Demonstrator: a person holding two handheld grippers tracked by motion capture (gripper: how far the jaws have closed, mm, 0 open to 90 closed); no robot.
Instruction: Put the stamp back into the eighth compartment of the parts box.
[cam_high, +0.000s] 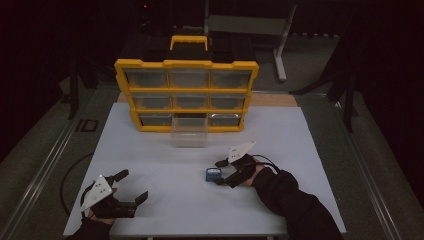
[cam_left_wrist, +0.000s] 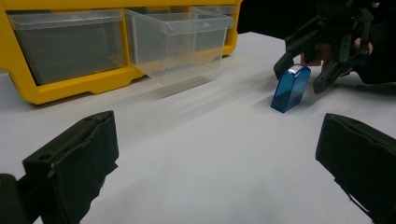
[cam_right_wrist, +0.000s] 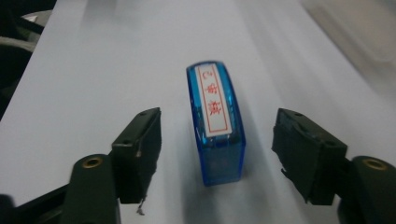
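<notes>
On the white table (cam_high: 165, 200), just in front of the pulled-out clear drawer (cam_high: 189, 134) — blue stamp (cam_right_wrist: 215, 123) upright between the right gripper (cam_right_wrist: 217, 154)'s spread jaws, not yet pinched; left gripper (cam_left_wrist: 215, 158) wide open and idle — pickup and drawer drop still ahead.

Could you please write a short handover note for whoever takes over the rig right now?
Right gripper: open, jaws on either side of the blue stamp, pads not yet touching it.
Left gripper: open, empty, near the table's front left corner.
The stamp stands on the white table, in front of the yellow drawer cabinet. The clear drawer in the bottom row's middle is pulled out.
Done: drawer opened, right gripper lined up on the stamp.
Left: close on the stamp and lift it; it probably goes into the open drawer.
</notes>
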